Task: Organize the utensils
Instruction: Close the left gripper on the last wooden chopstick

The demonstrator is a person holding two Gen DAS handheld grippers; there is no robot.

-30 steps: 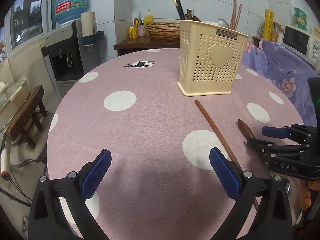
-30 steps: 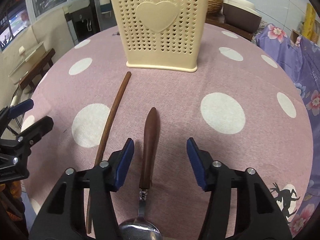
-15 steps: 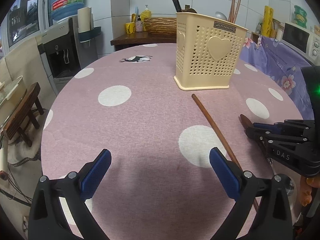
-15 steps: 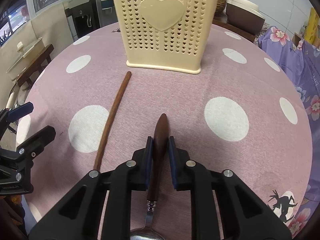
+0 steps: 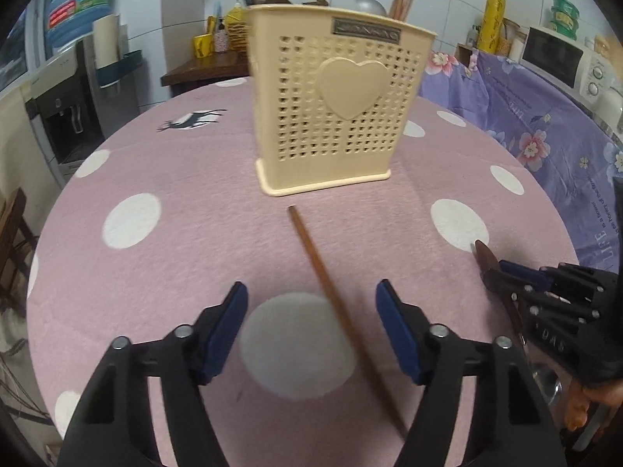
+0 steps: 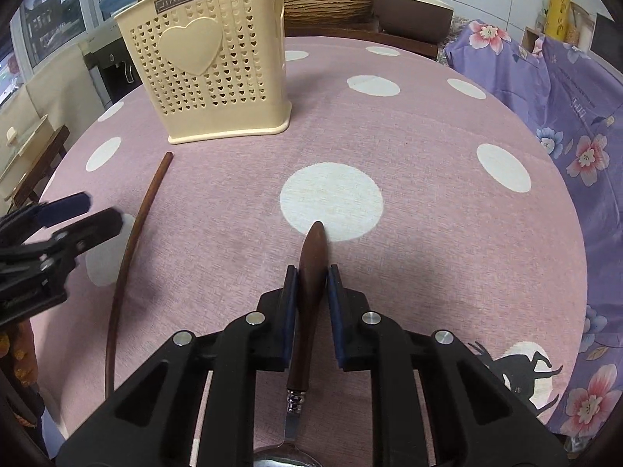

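A cream perforated utensil holder (image 5: pixel 335 116) with a heart stands on the pink polka-dot table (image 5: pixel 187 241), with several utensils in it; it also shows in the right wrist view (image 6: pixel 218 78). A long brown chopstick (image 5: pixel 335 295) lies on the cloth between the open jaws of my left gripper (image 5: pixel 311 323); it also shows in the right wrist view (image 6: pixel 132 241). My right gripper (image 6: pixel 312 288) is shut on the wooden handle of a spoon (image 6: pixel 309 303), whose metal bowl sits at the frame's bottom edge. The right gripper (image 5: pixel 545 295) shows at the right of the left wrist view.
A purple floral cloth (image 6: pixel 564 109) covers furniture to the right of the table. A water dispenser (image 5: pixel 70 89) and a wooden stool stand to the left. A counter with a woven basket (image 6: pixel 327 0) is behind the table. A microwave (image 5: pixel 560 58) sits at far right.
My right gripper has closed on the spoon handle and swung it rightward. My left gripper has moved forward and right, narrowed, and now straddles the chopstick.
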